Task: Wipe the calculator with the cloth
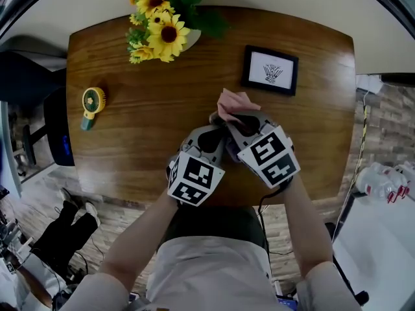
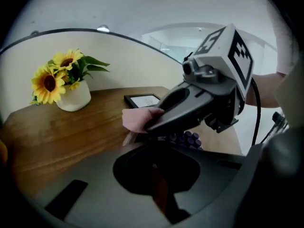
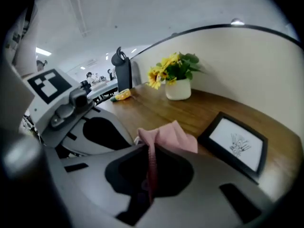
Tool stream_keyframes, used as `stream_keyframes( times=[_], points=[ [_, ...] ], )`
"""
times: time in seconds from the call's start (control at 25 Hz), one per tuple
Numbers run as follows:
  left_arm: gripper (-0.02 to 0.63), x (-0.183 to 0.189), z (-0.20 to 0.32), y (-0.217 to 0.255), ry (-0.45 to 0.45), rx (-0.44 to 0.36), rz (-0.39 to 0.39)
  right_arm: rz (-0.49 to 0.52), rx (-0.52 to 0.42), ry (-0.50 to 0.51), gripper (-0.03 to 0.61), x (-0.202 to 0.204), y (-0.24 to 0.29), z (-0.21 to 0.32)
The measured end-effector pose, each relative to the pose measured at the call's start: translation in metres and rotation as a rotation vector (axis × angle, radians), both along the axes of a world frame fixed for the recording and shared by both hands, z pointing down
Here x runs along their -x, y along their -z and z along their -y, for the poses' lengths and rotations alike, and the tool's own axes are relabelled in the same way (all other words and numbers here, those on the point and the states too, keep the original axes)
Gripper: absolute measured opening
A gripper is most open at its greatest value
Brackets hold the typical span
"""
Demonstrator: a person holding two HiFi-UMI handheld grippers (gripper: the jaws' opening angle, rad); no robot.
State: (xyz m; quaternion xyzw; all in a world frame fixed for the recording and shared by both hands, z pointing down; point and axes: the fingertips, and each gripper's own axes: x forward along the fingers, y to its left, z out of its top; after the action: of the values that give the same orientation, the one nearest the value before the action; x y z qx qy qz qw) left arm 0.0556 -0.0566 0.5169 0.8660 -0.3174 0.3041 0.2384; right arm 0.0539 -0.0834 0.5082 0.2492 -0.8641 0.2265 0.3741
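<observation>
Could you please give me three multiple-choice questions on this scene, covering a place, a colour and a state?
1. In the head view, the picture frame stands: A right of the sunflowers B beside the fan C left of the fan.
2. The cloth is: A blue B pink C green.
3. The right gripper is: A open B shut on the fan C shut on the cloth.
Answers: 1 A, the sunflowers sit to its left; 2 B, pink in every view; 3 C, cloth is pinched between its jaws.

Forearms (image 1: pixel 139 238) converge, tips nearly meeting. The right gripper (image 1: pixel 228 119) has its jaws clamped on the cloth (image 1: pixel 233 101); the left gripper (image 1: pixel 211 135) pinches the calculator (image 2: pixel 190 138).
</observation>
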Motion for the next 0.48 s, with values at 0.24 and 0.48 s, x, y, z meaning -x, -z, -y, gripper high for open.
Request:
stream_keyframes(
  times=[0.24, 0.48],
  points=[
    [0.002, 0.004, 0.001, -0.001, 0.055, 0.001, 0.015, 0.011, 0.045, -0.025, 0.017, -0.011, -0.001, -0.037],
    [0.002, 0.003, 0.001, -0.001, 0.041, -0.004, 0.018, 0.004, 0.102, -0.022, 0.017, -0.037, -0.001, -0.091]
  ],
)
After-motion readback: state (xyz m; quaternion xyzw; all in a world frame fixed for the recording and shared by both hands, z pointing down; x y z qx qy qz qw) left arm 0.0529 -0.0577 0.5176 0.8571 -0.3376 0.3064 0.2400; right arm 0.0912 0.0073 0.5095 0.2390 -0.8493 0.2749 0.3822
